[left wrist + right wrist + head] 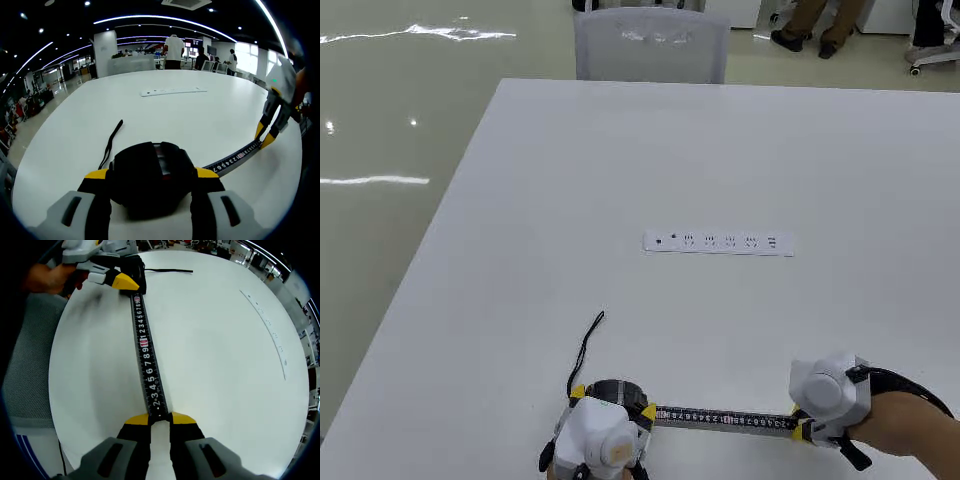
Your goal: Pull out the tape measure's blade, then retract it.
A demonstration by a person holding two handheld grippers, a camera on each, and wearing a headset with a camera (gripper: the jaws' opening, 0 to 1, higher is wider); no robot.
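Note:
A black tape measure case (152, 172) sits on the white table, held between the yellow-tipped jaws of my left gripper (151, 176), which is shut on it. In the head view the case (616, 392) lies at the table's near edge under the left gripper (605, 425). Its blade (725, 419) runs out to the right, flat on the table. My right gripper (160, 416) is shut on the blade's end, and the numbered blade (145, 347) stretches away to the case (136, 270). A black wrist strap (588, 340) trails from the case.
A white power strip (718, 242) lies mid-table, well beyond the blade. A grey chair (651, 44) stands at the far edge. The table's left edge (410, 270) drops to a glossy floor. People stand in the background.

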